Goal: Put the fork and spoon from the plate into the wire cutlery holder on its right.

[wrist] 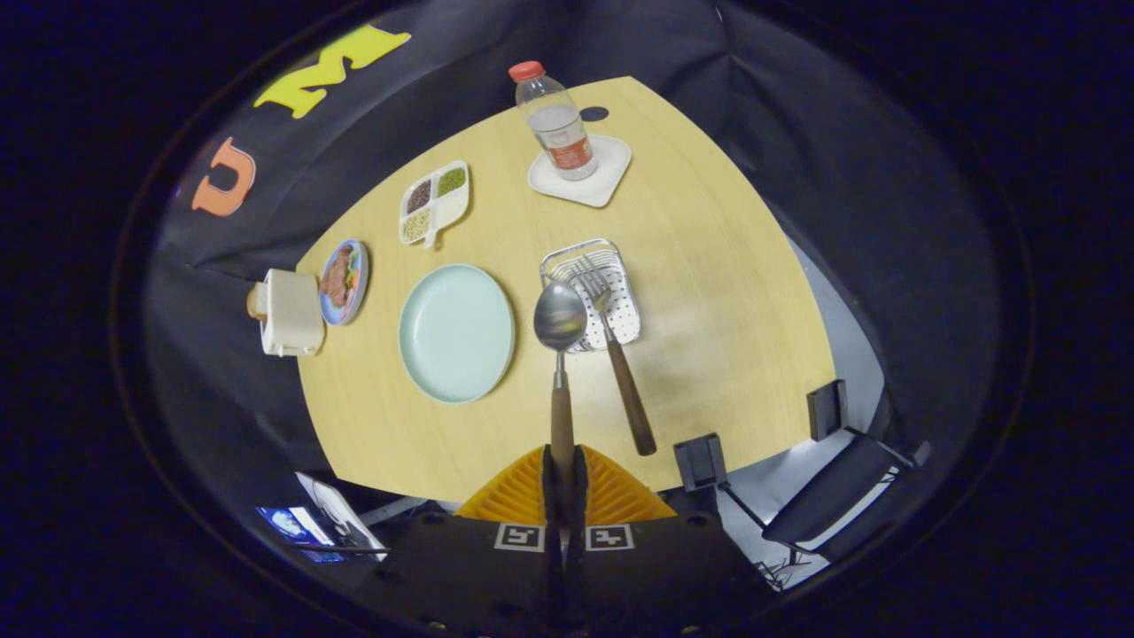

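The tool (563, 474) is pinched tight on the wooden handle of one steel spoon (560, 354), and the handle's end is hidden between its fingers. The spoon bowl hangs over the near edge of the square wire cutlery holder (592, 292). One wood-handled steel fork (616, 354) leans in that holder, tines partly lost against the mesh. The round pale-green plate (455, 332) sits bare just left of it on the light wooden desk (709, 266).
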`<action>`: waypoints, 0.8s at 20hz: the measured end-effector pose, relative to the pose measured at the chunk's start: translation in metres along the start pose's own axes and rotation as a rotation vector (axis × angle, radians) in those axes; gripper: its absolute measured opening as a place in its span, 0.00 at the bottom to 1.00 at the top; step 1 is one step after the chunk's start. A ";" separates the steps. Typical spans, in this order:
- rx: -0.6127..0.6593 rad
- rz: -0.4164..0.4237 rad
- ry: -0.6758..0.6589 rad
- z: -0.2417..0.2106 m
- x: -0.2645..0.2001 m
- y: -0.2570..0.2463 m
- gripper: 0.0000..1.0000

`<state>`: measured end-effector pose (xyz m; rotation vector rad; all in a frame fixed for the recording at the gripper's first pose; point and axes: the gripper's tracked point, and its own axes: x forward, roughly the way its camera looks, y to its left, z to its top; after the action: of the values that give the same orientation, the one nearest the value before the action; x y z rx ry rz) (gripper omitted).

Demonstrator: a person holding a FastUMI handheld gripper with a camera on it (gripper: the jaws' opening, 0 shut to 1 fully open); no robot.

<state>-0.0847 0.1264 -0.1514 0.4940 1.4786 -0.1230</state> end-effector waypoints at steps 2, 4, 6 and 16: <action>0.017 -0.002 0.024 0.000 0.006 -0.003 0.02; 0.053 -0.004 0.046 0.001 0.012 -0.002 0.02; 0.068 -0.001 0.061 0.001 0.015 -0.004 0.02; 0.077 0.022 0.019 0.021 0.014 0.009 0.26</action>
<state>-0.0604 0.1288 -0.1624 0.5747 1.4907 -0.1581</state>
